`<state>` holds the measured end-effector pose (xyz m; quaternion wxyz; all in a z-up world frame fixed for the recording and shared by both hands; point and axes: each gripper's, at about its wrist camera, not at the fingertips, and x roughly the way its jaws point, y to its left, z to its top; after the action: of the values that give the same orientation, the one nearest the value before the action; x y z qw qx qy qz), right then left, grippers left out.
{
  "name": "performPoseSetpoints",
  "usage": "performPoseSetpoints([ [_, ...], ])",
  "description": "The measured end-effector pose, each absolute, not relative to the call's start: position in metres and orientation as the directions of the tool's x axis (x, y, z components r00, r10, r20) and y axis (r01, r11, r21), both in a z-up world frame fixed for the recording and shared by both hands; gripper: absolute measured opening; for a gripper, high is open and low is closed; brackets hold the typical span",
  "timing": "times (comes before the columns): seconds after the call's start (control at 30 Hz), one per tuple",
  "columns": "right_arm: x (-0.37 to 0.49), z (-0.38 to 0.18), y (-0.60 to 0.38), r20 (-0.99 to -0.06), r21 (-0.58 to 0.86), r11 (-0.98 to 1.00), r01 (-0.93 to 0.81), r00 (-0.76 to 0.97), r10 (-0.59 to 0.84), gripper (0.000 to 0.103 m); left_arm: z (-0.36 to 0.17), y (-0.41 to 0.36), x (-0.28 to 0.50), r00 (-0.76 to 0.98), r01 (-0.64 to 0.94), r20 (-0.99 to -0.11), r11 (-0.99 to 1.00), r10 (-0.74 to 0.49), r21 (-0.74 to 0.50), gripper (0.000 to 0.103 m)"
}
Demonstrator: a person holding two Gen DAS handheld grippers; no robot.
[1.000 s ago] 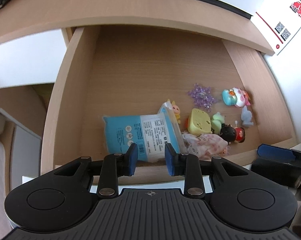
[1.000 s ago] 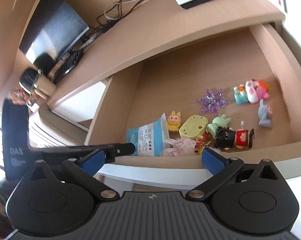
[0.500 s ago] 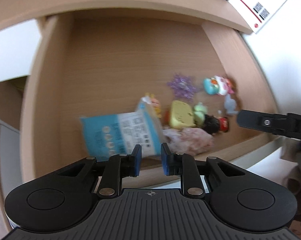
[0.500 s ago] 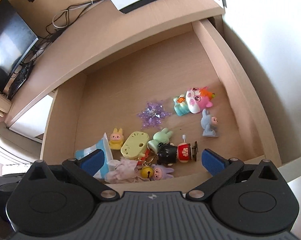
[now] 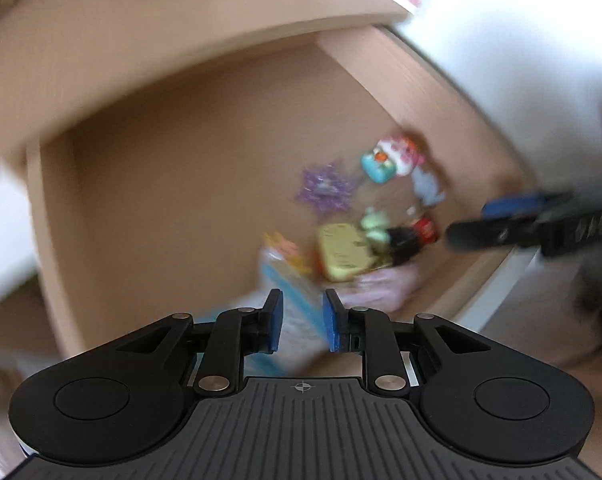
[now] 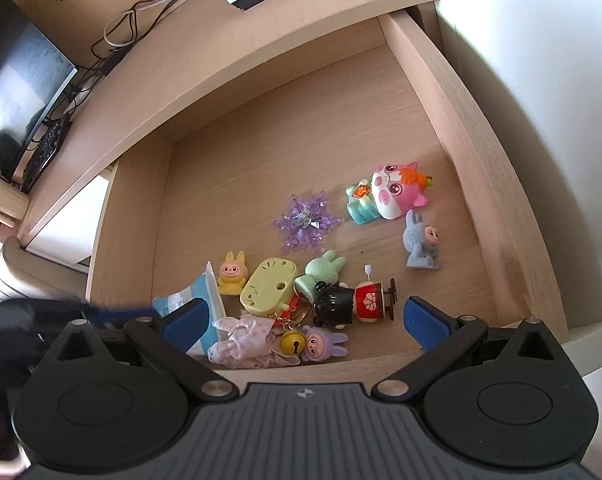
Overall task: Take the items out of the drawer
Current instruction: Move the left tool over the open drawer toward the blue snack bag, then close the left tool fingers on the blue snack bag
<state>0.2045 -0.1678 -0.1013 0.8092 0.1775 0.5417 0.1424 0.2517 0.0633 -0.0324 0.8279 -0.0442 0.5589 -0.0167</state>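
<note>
The open wooden drawer (image 6: 481,160) holds a blue tissue pack (image 6: 205,304) at the front left, next to several small toys. These include a yellow box (image 6: 269,290), a black-haired doll in red (image 6: 349,304), a purple snowflake (image 6: 305,220) and a pink animal (image 6: 393,196). In the blurred left wrist view my left gripper (image 5: 303,320) has the pack's (image 5: 293,292) end between its narrow-set pads. Its jaws are opening slightly but still touch the pack. My right gripper (image 6: 301,320) hovers wide open above the front toys with nothing in it.
A grey rabbit figure (image 6: 419,244) stands near the drawer's right wall. A lilac rabbit keychain with a bell (image 6: 321,344) and a pink cloth (image 6: 245,340) lie against the front wall. On the desk above are a monitor (image 6: 17,80), a keyboard (image 6: 45,148) and cables (image 6: 121,32).
My left gripper's jaws have narrowed around the pack's end and the hand has rolled. My right gripper has swung over the toys and stays wide open.
</note>
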Motion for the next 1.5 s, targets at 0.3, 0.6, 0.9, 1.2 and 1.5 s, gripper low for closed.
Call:
performPoseSetpoints([
  [0.3, 0.209, -0.104, -0.172, -0.824, 0.449, 0.89, -0.078, 0.348, 0.446, 0.103, -0.076, 0.088, 0.286, 0.129, 0.255, -0.967, 0.95, -0.221, -0.183, 0.024],
  [0.6, 0.214, -0.11, -0.153, -0.879, 0.346, 0.934, -0.088, 0.317, 0.355, 0.103, -0.103, 0.083, 0.305, 0.056, 0.34, -0.961, 0.91, -0.272, -0.238, 0.049],
  [0.9, 0.23, -0.112, -0.148, -0.922, 0.323, 0.946, -0.041, 0.211, 0.324, 0.103, -0.12, 0.087, 0.298, -0.01, 0.308, -0.938, 0.892, -0.346, -0.332, 0.059],
  [1.2, 0.232, -0.093, -0.142, -0.924, 0.219, 0.97, -0.105, 0.298, 0.241, 0.103, -0.112, 0.088, 0.278, 0.155, 0.135, -0.935, 0.944, -0.319, -0.3, 0.037],
  [1.5, 0.271, -0.074, -0.133, -0.902, 0.197, 0.971, -0.137, 0.363, 0.234, 0.103, -0.084, 0.129, 0.278, 0.35, -0.112, -0.869, 0.905, -0.351, -0.411, 0.009],
])
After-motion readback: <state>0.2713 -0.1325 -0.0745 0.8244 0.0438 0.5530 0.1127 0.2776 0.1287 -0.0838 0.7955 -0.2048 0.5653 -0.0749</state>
